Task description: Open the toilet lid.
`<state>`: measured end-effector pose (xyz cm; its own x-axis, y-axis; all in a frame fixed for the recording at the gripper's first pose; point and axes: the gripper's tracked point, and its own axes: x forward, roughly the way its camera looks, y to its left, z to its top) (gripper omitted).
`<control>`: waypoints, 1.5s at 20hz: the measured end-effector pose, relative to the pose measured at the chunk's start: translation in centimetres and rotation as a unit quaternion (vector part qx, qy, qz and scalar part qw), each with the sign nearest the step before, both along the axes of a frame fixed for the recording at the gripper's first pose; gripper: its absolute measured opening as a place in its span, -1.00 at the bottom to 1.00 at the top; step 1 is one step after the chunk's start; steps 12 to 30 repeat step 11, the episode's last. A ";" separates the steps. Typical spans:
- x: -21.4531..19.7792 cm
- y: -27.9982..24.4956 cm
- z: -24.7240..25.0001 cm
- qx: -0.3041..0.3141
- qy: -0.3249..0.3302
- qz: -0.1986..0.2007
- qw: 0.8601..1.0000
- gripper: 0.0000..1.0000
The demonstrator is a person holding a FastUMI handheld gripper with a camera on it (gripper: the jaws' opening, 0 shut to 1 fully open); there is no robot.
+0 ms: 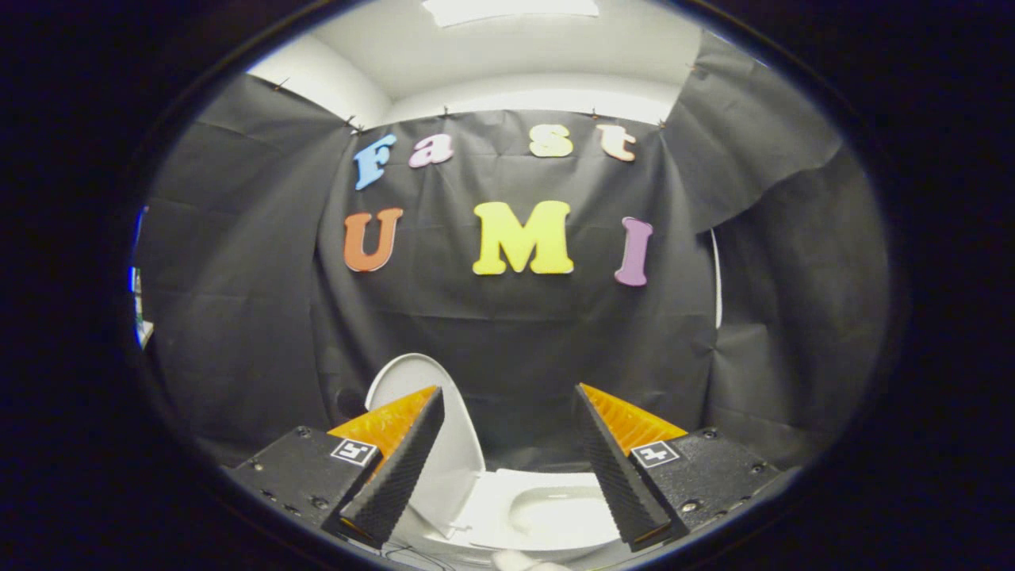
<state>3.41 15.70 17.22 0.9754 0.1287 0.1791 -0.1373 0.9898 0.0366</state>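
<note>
Gripper view, gripper (507, 412) spread apart, raised toilet lid (444, 444) behind left finger, bowl (555, 511) between fingers

You're in a staged recording booth, not a real bathroom: black cloth (507, 349) pinned up as walls on three sides, creased and sagging at the right corner, white ceiling (507, 55) with a flat light panel (511, 8) above. Only bathroom cue is a white toilet (547, 515) against the cloth, its lid (444, 444) raised and leaning back, bowl open between the spread gripper (507, 420) fingers
</note>
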 end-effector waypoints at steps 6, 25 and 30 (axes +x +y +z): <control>-1.0 -7.4 -6.0 0.023 0.018 -0.039 0.999 1.00; -1.6 -12.7 -11.2 0.019 0.031 -0.078 0.996 1.00; -1.6 -12.7 -11.2 0.019 0.031 -0.078 0.996 1.00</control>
